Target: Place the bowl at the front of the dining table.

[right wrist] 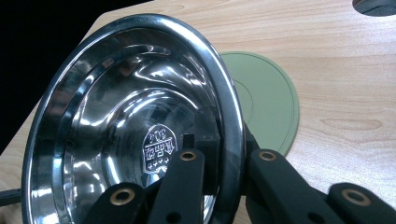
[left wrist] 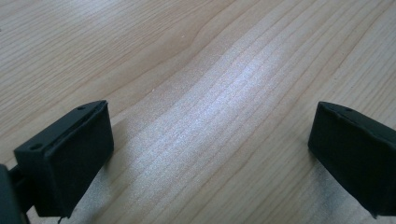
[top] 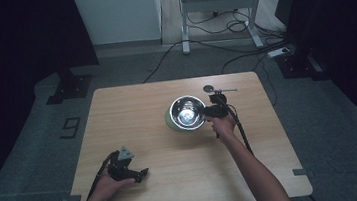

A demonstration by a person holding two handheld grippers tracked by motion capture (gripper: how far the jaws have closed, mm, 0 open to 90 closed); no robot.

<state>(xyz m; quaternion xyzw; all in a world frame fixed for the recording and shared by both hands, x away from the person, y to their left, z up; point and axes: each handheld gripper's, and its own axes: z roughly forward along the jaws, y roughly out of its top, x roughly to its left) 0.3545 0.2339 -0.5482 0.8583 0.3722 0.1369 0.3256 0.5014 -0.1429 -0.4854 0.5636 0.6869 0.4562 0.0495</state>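
A shiny steel bowl (top: 187, 112) is held above a pale green round mat (top: 169, 119) near the middle right of the table. My right gripper (top: 207, 111) is shut on the bowl's right rim. In the right gripper view the bowl (right wrist: 130, 126) is tilted, one jaw inside and one outside its rim, and the green mat (right wrist: 268, 102) lies flat behind it. My left gripper (top: 143, 174) rests low over the table's front left, open. In the left gripper view its fingers (left wrist: 70, 154) stand wide apart over bare wood.
A small round metal piece with a thin handle (top: 214, 89) lies behind the bowl near the far edge. The wooden table (top: 132, 110) ends in dark floor all round. A desk frame and cables (top: 218, 21) stand beyond the table.
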